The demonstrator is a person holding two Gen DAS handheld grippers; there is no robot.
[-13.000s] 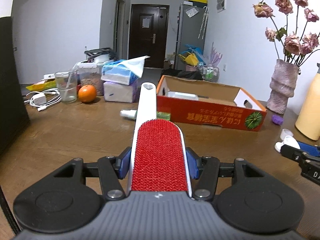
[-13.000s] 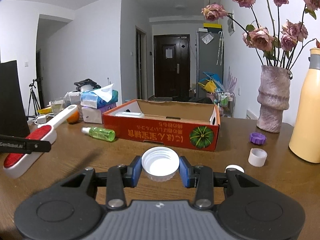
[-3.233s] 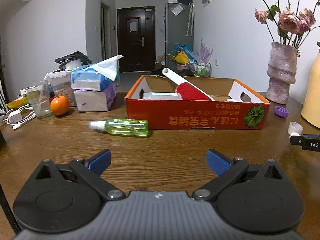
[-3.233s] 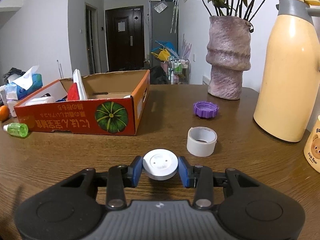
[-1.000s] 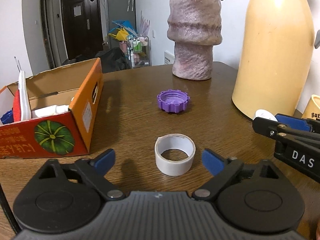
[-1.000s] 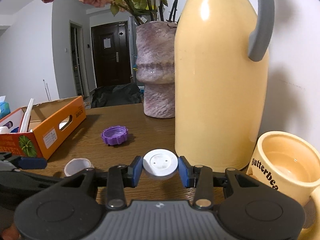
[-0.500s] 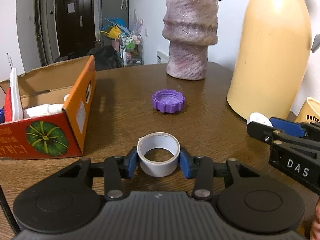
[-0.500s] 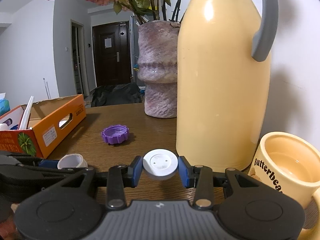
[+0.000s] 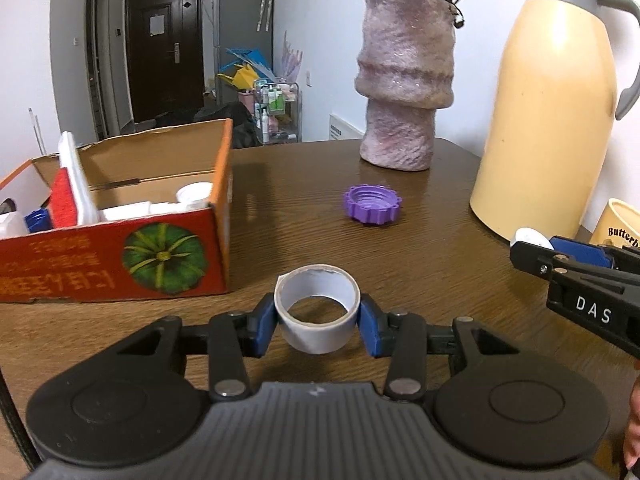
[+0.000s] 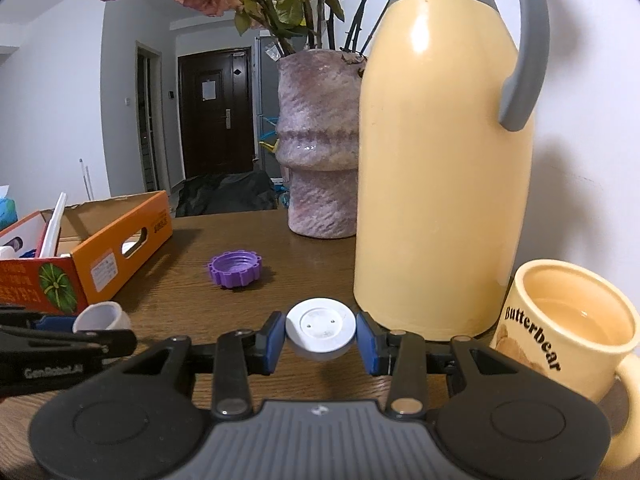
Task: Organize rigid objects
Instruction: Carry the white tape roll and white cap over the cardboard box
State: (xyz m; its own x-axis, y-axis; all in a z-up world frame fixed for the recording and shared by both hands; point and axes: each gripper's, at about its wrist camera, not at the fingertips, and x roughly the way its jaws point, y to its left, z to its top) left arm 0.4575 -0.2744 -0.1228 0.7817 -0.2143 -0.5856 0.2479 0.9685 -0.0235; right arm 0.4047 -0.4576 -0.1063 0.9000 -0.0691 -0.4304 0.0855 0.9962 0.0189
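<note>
My left gripper (image 9: 318,322) is shut on a white tape roll (image 9: 317,292) and holds it a little above the wooden table, to the right of the red-orange cardboard box (image 9: 120,256). The box holds a red lint brush (image 9: 66,196) and white items. My right gripper (image 10: 320,338) is shut on a white round lid (image 10: 320,330), low over the table in front of the yellow thermos (image 10: 444,168). A purple cap (image 9: 373,204) lies on the table between the box and the thermos; it also shows in the right wrist view (image 10: 235,269).
A pink-grey vase (image 9: 404,88) with dried roses stands behind the purple cap. A yellow Butterbear mug (image 10: 568,344) sits right of the thermos, close to my right gripper. The wall is just behind them. The wooden table (image 9: 304,220) extends left past the box.
Over the last second my left gripper closed on the tape roll and raised it slightly off the table. My right gripper kept hold of the white lid and barely moved.
</note>
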